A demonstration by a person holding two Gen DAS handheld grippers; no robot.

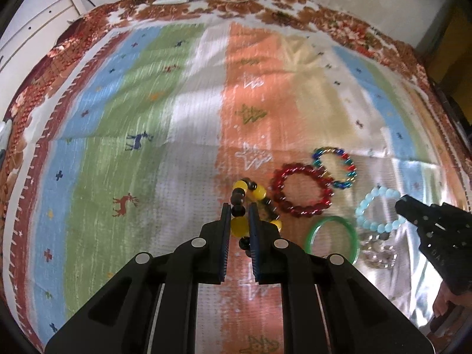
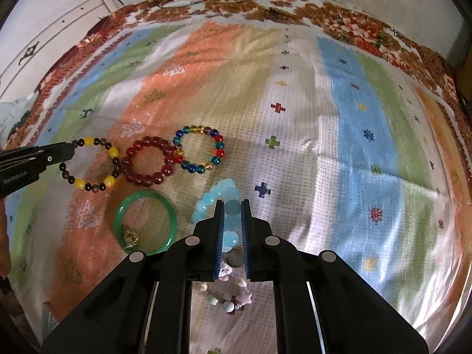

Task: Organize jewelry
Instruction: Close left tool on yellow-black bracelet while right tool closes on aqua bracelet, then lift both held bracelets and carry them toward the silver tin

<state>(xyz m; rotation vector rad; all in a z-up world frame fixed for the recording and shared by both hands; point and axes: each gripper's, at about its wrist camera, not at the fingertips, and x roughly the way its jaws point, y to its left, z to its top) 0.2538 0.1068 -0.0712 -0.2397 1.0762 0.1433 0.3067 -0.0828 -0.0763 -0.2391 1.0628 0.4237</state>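
Centrally, in the left wrist view: yellow-and-brown bead bracelet [image 1: 253,206], clamped between the narrowed fingers of the left gripper [image 1: 239,209], a yellow bead and a dark bead pinched in the gap, rest of the loop trailing toward 2 o'clock on the striped cloth [image 1: 147,118].

At 3 o'clock of that bracelet, just beside it: red bead bracelet [image 1: 301,191], flat on the cloth. Touching the red one at its 1 o'clock edge: multicoloured bead bracelet [image 1: 334,167]. At 5 o'clock of the red one, near but apart: green bangle [image 1: 334,239], lying flat.

Further toward 3 o'clock: pale blue bead bracelet [image 1: 373,209], gripped by the right gripper [image 1: 398,205]; in the right wrist view, same bracelet [image 2: 218,203] held between the closed-down fingers of that gripper [image 2: 233,206], several pale beads lined up in the gap.

Below the blue bracelet, toward 6 o'clock: pastel charm bracelet [image 2: 230,295] with a pink star and shell-like beads, partly hidden by the gripper body. Inside the green bangle [image 2: 144,221], at its 6 o'clock rim: small gold-toned piece [image 2: 131,237], possibly a ring, too blurred to tell.

Around the cloth: floral-patterned bedspread border [image 2: 354,26]; white cabinet [image 2: 59,38] at 10 o'clock.
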